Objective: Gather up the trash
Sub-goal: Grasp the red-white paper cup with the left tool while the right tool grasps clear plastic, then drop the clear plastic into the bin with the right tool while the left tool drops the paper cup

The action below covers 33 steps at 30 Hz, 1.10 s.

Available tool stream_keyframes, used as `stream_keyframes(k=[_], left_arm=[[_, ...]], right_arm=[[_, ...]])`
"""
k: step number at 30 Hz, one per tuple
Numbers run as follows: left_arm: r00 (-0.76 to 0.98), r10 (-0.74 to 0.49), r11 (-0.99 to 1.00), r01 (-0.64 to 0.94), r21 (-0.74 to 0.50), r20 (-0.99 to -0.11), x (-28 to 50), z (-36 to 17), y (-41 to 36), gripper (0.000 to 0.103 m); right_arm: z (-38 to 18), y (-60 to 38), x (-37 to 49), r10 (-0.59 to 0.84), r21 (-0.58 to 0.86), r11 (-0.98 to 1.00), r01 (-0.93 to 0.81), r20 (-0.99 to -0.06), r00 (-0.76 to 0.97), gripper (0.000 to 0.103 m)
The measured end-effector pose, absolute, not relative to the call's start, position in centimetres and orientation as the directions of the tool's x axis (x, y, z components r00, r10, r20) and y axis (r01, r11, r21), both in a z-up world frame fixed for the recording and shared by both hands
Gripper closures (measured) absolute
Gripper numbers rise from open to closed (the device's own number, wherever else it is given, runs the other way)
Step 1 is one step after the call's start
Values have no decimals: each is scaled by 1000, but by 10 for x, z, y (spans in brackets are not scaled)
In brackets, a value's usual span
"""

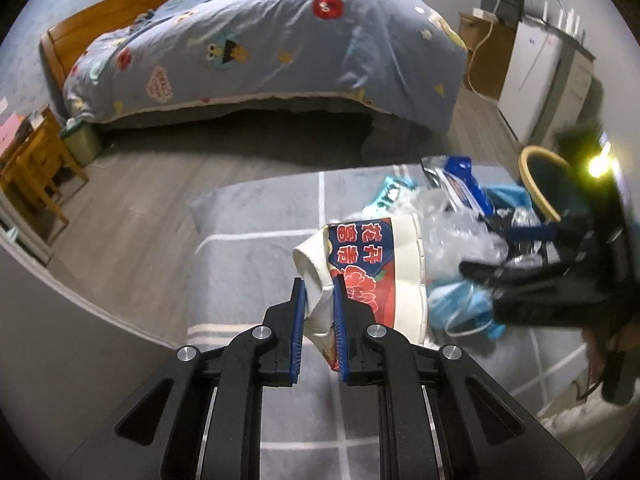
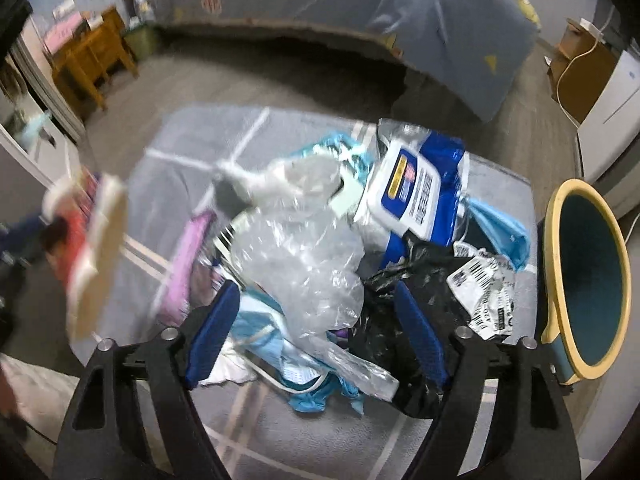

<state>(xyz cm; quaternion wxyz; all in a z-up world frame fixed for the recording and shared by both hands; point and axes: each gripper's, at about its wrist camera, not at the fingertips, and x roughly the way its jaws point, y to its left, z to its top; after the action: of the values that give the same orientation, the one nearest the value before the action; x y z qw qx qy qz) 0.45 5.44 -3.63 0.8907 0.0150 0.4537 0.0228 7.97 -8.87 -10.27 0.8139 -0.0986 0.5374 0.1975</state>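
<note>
My left gripper [image 1: 319,285] is shut on a crushed red, blue and white paper cup [image 1: 372,276] and holds it above the grey rug [image 1: 256,256]; the cup shows blurred at the left of the right wrist view [image 2: 94,248]. My right gripper [image 2: 314,292] is open, its jaws on either side of a trash pile: crumpled clear plastic [image 2: 296,248], a black bag [image 2: 404,300], a blue and white wipes pack [image 2: 416,192] and blue face masks [image 2: 280,356]. In the left wrist view the right gripper [image 1: 516,264] is over the pile. A teal bin with a yellow rim [image 2: 588,280] stands to the right.
A bed with a blue patterned quilt [image 1: 280,40] fills the back. A wooden stool [image 1: 32,168] and a green bin [image 1: 82,142] stand at the left. A white cabinet [image 1: 532,76] and a cardboard box [image 2: 580,76] are at the right.
</note>
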Motion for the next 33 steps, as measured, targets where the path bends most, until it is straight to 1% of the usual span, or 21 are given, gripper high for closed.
stream_keyframes(k=[1, 2, 3, 5, 8, 11, 14, 18, 20, 23, 26, 29, 33], left_arm=[[589, 48, 999, -29, 39, -807, 6, -35, 56, 88], [591, 45, 999, -28, 35, -805, 7, -35, 56, 88], [595, 43, 999, -26, 34, -802, 5, -35, 56, 88], [609, 38, 999, -21, 32, -792, 5, -29, 56, 88], [636, 36, 999, -16, 34, -771, 6, -18, 54, 88], [661, 10, 1000, -13, 2, -751, 11, -4, 51, 88], [684, -9, 1000, -5, -18, -730, 18, 10, 42, 88], [709, -30, 999, 29, -13, -704, 31, 25, 18, 88], [714, -44, 998, 68, 8, -699, 44, 29, -5, 88], [711, -81, 992, 124, 12, -698, 60, 30, -37, 88], [696, -127, 982, 190, 11, -707, 78, 27, -73, 88], [684, -162, 969, 248, 17, -711, 97, 22, -110, 88], [639, -215, 945, 326, 8, -738, 123, 7, -160, 88]], right_arm=[[-107, -88, 81, 207, 48, 901, -431, -921, 330, 60], [-110, -88, 82, 194, 40, 902, -430, -928, 319, 75], [-111, -89, 83, 201, 55, 902, -427, -931, 305, 81], [-106, -93, 83, 231, 87, 904, -418, -924, 306, 84], [-85, -101, 81, 286, 133, 902, -412, -896, 339, 85], [-61, -114, 79, 338, 172, 897, -408, -861, 380, 85], [-42, -137, 81, 406, 257, 889, -379, -824, 395, 85], [-20, -169, 97, 424, 298, 898, -325, -784, 453, 85], [-13, -197, 107, 404, 305, 912, -272, -775, 486, 85], [-9, -244, 121, 329, 277, 944, -178, -776, 538, 85], [-13, -294, 136, 268, 273, 959, -78, -780, 565, 85], [-20, -334, 149, 182, 225, 974, 2, -795, 579, 85], [-33, -378, 156, 124, 222, 969, 104, -810, 574, 85]])
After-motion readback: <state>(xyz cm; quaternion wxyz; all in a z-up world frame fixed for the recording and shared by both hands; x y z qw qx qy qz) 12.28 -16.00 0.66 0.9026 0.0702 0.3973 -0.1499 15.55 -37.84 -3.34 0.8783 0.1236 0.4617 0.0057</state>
